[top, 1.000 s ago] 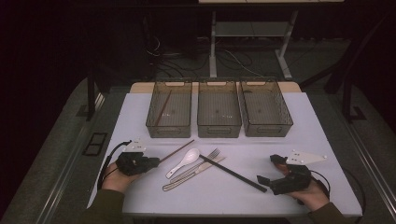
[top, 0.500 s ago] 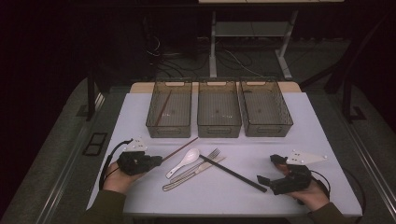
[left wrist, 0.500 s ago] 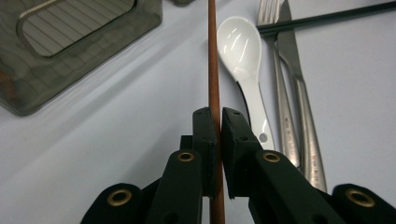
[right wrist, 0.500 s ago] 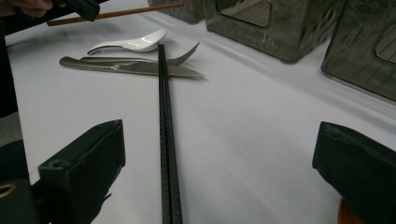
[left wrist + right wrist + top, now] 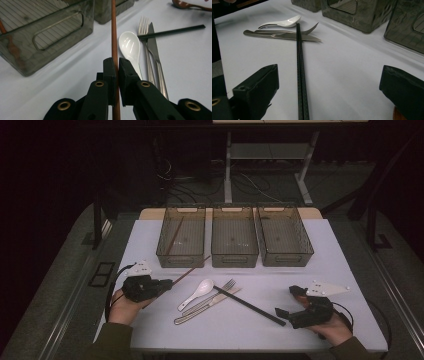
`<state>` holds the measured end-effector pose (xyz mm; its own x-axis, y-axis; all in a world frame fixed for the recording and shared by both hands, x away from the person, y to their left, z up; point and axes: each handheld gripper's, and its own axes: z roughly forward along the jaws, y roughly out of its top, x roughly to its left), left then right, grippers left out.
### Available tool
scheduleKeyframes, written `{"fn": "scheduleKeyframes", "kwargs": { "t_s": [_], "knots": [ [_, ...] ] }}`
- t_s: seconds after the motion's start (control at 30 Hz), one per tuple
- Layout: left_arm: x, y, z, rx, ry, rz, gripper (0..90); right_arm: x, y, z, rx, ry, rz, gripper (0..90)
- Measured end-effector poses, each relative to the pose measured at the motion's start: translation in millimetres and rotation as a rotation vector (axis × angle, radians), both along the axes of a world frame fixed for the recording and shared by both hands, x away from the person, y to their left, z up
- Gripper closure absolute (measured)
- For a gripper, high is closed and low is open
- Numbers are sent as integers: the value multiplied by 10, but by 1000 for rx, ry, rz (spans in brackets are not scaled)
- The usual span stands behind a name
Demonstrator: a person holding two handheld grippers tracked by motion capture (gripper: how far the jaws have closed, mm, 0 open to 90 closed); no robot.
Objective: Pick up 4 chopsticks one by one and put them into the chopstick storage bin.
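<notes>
My left gripper sits at the table's front left, shut on a brown chopstick that points toward the left bin. In the left gripper view the jaws pinch the chopstick near its end. A second brown chopstick lies inside that bin. In the middle of the table lie a white spoon, a fork, a knife and a black chopstick. My right gripper stands open at the front right, and the black chopstick runs between its jaws untouched.
Three clear grey bins stand in a row at the back: left, middle and right. The white table ends close behind the bins and near both hands. Bare surface lies between cutlery and bins.
The left gripper has shifted slightly with the brown chopstick, whose far tip now sits a little nearer the left bin. The right gripper has stayed put.
</notes>
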<state>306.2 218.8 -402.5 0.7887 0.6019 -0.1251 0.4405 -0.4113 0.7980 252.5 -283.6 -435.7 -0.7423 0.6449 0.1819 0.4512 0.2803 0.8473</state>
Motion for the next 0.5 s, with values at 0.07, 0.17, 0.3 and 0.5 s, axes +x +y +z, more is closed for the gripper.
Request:
{"fn": "scheduleKeyframes", "kwargs": {
  "t_s": [0.07, 0.17, 0.3, 0.5],
  "knots": [
    [20, 2, 10, -5, -2, 6, 842, 1, -1, -1, 0, 1, 0, 28],
    [60, -7, 28, -11, -8, 15, 842, 3, -1, -1, 0, 1, -1, 28],
    [129, -48, 46, -17, -19, 17, 842, 3, -1, -1, -1, 0, -2, 28],
    [195, -86, 59, -28, -25, 26, 842, 4, -3, -3, -1, 5, -4, 28]
  ]
}}
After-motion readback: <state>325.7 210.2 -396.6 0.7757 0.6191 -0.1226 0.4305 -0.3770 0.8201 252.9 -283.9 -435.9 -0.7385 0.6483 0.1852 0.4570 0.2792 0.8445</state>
